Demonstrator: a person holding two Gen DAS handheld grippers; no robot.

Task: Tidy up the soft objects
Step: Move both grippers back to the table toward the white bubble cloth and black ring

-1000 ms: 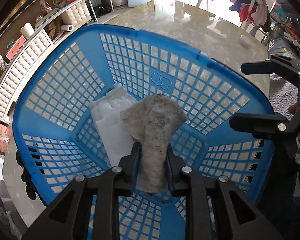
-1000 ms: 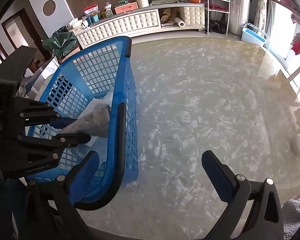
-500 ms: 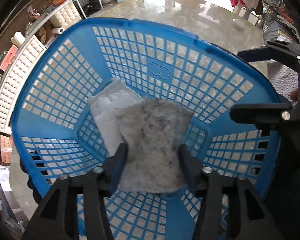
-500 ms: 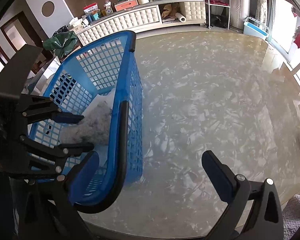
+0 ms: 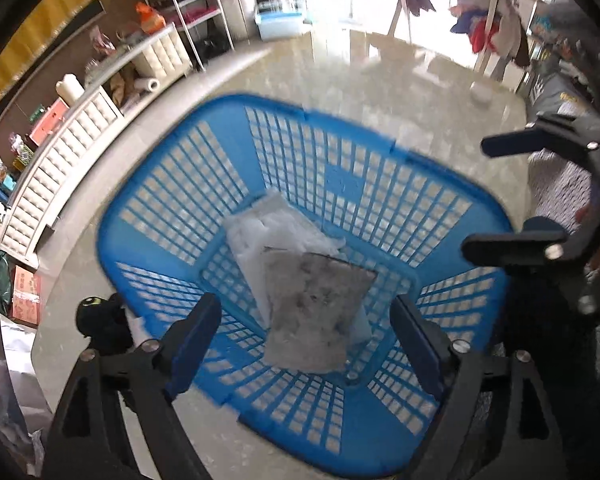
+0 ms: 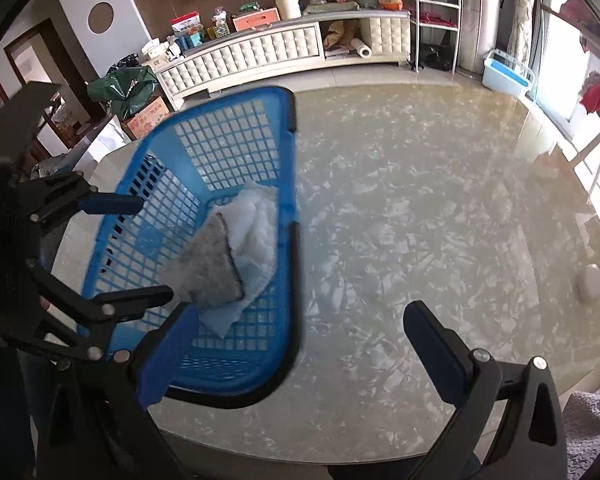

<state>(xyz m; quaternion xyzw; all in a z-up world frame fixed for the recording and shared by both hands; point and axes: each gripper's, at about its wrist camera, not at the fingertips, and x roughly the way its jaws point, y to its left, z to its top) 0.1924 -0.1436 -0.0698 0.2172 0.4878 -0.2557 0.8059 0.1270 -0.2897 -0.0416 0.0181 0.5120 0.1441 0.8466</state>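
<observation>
A grey fuzzy cloth pad lies inside the blue plastic lattice basket, overlapping a white quilted cloth. The left tool hovers above, fingers apart, empty. The right tool, also spread, hangs over the glossy marble bench.

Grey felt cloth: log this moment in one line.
grey felt cloth: released, atop white padded cloth | blue plastic basket: holds both | left hand-held gripper: open | right hand-held gripper: open
</observation>
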